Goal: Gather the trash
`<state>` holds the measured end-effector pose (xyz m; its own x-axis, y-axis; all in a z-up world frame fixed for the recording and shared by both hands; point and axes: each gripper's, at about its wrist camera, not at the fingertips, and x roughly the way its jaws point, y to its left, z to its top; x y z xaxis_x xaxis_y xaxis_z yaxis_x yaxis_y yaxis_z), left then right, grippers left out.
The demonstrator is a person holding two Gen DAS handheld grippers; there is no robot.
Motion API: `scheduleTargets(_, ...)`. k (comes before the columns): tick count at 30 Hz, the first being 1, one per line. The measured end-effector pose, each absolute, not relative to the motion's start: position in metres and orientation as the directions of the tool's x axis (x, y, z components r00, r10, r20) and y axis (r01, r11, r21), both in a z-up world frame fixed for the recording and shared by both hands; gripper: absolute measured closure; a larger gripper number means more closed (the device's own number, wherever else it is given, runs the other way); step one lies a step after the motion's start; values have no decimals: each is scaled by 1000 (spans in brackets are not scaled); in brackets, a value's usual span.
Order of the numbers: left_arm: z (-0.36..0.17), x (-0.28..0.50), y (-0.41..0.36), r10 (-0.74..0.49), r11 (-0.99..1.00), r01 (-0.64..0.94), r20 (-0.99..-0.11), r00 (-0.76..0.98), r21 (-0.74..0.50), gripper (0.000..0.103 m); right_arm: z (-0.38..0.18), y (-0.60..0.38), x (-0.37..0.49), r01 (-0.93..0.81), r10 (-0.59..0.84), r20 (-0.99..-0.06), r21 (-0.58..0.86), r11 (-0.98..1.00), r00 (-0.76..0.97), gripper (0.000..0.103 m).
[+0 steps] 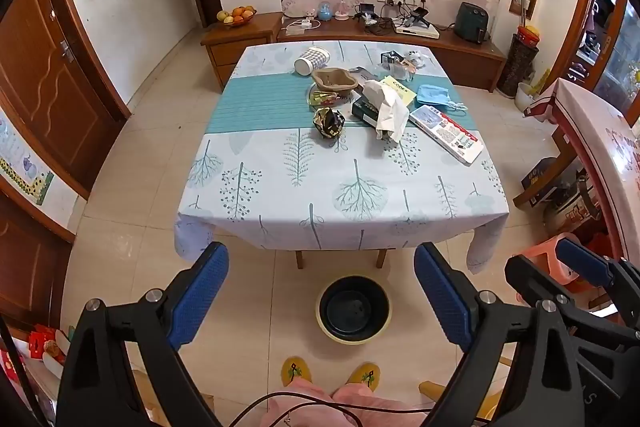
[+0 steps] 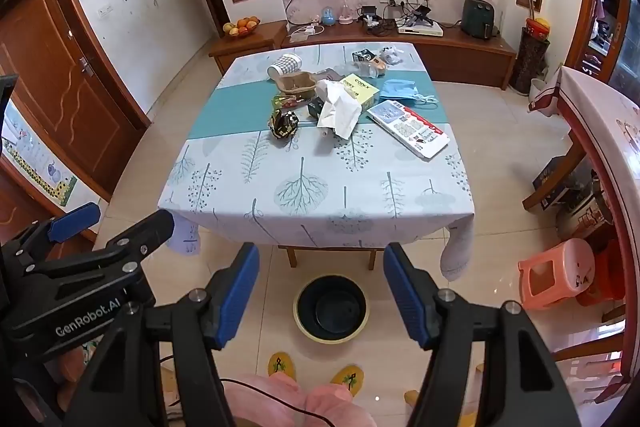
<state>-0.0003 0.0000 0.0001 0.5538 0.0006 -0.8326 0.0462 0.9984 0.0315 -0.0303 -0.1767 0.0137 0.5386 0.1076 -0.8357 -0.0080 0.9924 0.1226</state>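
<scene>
Both the left gripper [image 1: 322,301] and right gripper [image 2: 321,293] hang with jaws released and empty above the bin [image 1: 353,308], short of the littered counter [image 1: 340,187]

One square table under a tree-printed cloth [image 1: 340,187], one black-lined round bin [image 1: 354,309], one checked paper cup [image 1: 312,60], one crumpled white tissue [image 1: 388,107], one blue face mask [image 1: 434,95], two yellow slippers [image 1: 296,371].

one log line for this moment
left gripper open, empty | right gripper open, empty | bin on floor | trash on table
</scene>
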Motion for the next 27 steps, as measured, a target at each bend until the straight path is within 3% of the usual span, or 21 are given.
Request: scheduleTargets(27,0,1,0,-11,998,55,-844,536,22,16,13,-171,-27,-9,103,-834,117,993,543,38)
